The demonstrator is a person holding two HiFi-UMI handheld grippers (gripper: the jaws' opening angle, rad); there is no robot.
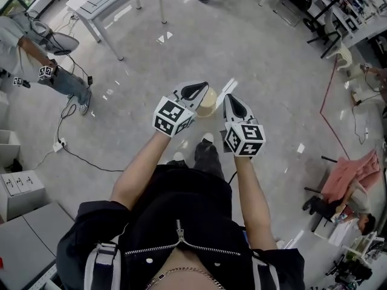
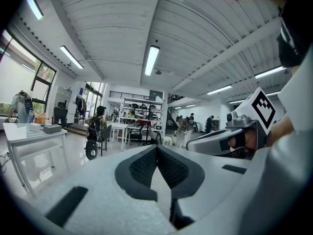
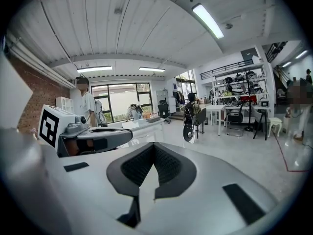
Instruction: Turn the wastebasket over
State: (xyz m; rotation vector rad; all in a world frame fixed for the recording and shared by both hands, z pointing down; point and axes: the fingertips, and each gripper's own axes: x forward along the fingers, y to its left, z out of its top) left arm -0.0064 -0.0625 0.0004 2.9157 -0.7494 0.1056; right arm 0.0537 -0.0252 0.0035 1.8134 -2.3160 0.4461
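- Floor [image 1: 272, 71]: grey and glossy.
- Wastebasket [image 1: 209, 103]: round and cream-coloured, on the floor just past the person's shoes, partly hidden by both gripper tips.
- Left hand-held gripper [image 1: 196, 91]: jaws pressed together, empty.
- Right hand-held gripper [image 1: 230, 99]: the same.

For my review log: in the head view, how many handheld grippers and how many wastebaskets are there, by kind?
White two-jaw grippers: 2 (left gripper, right gripper)
Beige round wastebasket: 1
Total: 3
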